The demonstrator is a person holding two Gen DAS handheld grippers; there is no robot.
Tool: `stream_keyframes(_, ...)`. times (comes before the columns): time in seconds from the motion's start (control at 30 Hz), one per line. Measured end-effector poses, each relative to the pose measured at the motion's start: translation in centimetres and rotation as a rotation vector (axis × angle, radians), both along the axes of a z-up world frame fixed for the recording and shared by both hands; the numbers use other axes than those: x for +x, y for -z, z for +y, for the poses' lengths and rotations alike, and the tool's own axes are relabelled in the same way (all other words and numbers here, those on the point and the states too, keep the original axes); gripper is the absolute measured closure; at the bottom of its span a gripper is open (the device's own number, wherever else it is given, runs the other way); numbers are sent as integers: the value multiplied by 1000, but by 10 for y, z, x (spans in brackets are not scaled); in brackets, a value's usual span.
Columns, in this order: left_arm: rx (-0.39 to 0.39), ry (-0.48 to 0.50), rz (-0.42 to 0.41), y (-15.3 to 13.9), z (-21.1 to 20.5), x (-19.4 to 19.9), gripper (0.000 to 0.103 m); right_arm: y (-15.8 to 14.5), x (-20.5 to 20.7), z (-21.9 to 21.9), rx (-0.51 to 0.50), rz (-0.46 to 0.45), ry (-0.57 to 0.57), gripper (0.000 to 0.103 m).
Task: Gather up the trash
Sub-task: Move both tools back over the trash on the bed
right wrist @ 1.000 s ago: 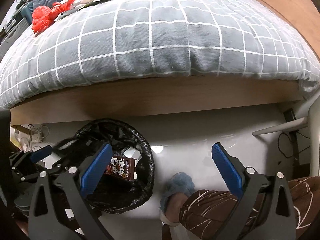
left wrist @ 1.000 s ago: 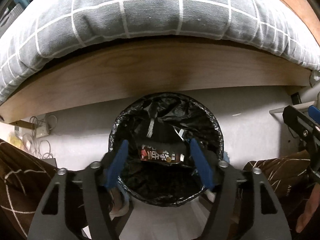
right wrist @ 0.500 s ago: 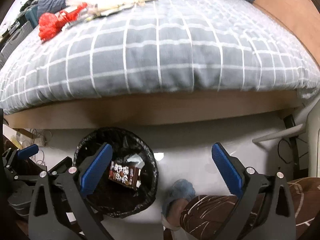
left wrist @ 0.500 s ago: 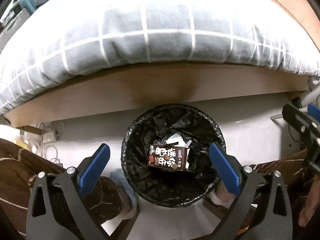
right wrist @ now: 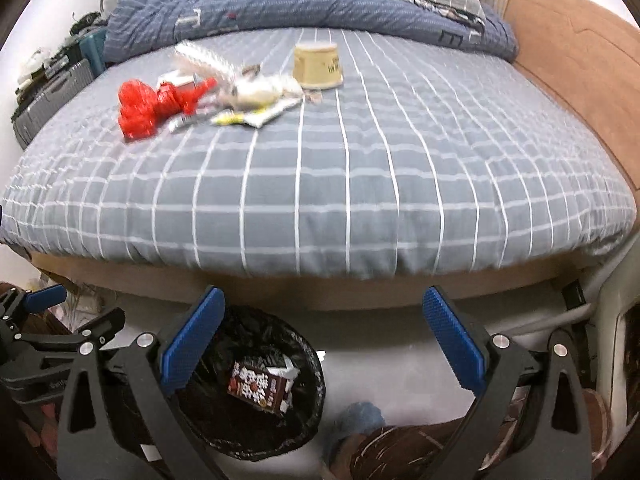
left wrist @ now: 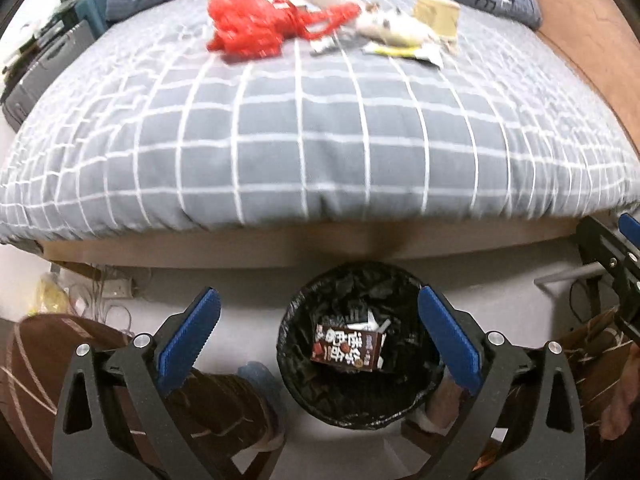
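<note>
A: Hovering wide open and empty, left gripper (left wrist: 316,328) and right gripper (right wrist: 320,340); carton (left wrist: 347,347) lies in bin (left wrist: 288,344) at six o'clock.
B: Risk?
A: Red bag (left wrist: 248,30) at twelve, probably snagging its neighbours.

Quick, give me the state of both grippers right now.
Left gripper: open, holding nothing; jaws just opened, the brown carton lies in the bin.
Right gripper: open, holding nothing.

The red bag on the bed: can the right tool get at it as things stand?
Probably yes. The right tool is open and empty, and nothing lies between it and the red bag but bare bed.
</note>
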State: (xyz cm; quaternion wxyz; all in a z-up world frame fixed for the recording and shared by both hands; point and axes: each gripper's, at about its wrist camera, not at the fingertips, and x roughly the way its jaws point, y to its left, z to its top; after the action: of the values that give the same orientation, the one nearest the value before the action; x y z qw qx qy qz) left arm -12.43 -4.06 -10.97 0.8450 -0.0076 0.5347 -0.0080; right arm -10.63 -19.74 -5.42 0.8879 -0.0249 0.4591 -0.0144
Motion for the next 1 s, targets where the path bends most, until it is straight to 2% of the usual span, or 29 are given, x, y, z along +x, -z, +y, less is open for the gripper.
stream_keyframes(0.27,-12,-36,-40,-28,24,19,6,-36,26,9,2,-63,-35,7)
stream_keyframes(0.53,-16,-77,-96,-60,48,47,6,-55,67,28,-4,-103,-87,7)
stream_keyframes(0.8,-16,-111,-125,-72,67,95,6,-55,120,53,-13,-117,-133,7)
stream_keyframes(1.0,-27,-123,-128,-70,78,142,6,-41,176,74,-33,-105,-171,10)
